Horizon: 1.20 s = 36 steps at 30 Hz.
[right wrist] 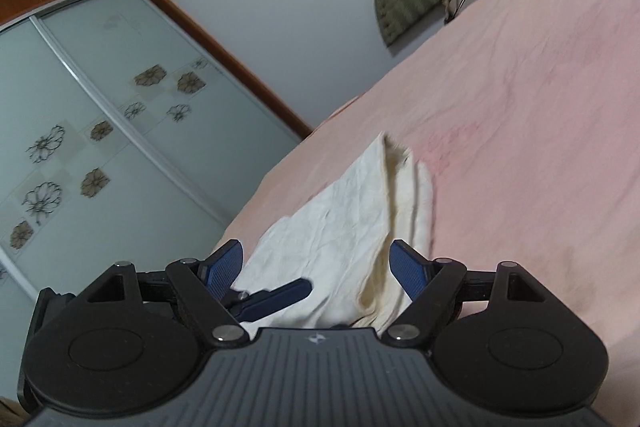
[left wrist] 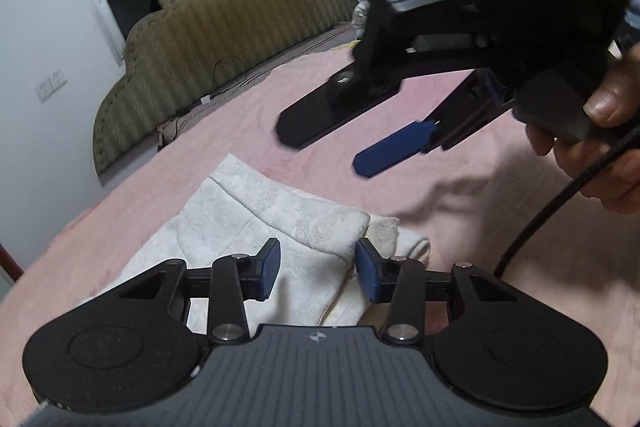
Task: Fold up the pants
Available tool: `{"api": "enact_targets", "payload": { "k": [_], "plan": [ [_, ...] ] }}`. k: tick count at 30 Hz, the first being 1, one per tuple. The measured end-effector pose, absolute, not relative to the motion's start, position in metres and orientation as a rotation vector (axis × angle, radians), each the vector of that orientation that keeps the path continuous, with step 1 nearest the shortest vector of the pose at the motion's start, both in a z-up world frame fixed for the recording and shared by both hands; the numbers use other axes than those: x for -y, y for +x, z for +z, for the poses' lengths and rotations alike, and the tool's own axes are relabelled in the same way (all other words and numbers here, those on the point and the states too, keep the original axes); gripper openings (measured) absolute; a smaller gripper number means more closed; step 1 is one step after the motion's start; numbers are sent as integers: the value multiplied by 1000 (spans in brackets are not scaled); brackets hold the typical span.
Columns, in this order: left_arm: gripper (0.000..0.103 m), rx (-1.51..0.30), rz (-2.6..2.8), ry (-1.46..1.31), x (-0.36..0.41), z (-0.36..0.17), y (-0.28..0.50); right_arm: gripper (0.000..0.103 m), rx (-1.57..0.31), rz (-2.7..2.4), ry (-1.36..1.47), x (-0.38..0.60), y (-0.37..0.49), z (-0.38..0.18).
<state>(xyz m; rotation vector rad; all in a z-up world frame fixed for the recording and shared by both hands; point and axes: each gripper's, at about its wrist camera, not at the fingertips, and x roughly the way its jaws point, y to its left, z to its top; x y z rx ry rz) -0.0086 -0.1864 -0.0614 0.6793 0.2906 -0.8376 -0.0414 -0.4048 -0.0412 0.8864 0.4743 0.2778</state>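
White brocade pants (left wrist: 272, 227), folded into a layered wedge, lie on the pink bed (left wrist: 460, 187). Left claw (left wrist: 316, 273) hovers over them, blue pads apart, gripping nothing. Right claw (left wrist: 352, 143) above, likewise spread. Olive striped headboard (left wrist: 208, 27) behind.

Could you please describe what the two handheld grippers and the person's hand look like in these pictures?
Both are matte black. The left gripper has a ribbed grey body, two round side pads, silver pivot pins and blue textured fingertips. The right gripper matches it, with raised "DAS" lettering and a black braided cable. The right hand holding it is bare; no sleeve shows.
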Motion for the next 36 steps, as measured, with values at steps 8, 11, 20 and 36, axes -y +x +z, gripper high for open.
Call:
{"api": "enact_targets", "payload": {
  "k": [8,11,20,36],
  "plan": [
    [20,-291,-853,708,196,-73,-7,71,-538,301,912,392,-22,-55],
    [14,-282,-846,684,195,-72,-9,33,-560,282,855,386,-21,-51],
    [8,-330,-869,541,187,-54,-13,34,-519,226,761,390,-33,-26],
    [65,-421,-917,326,134,-24,9,36,-556,176,570,369,-11,-19]
  ]
}}
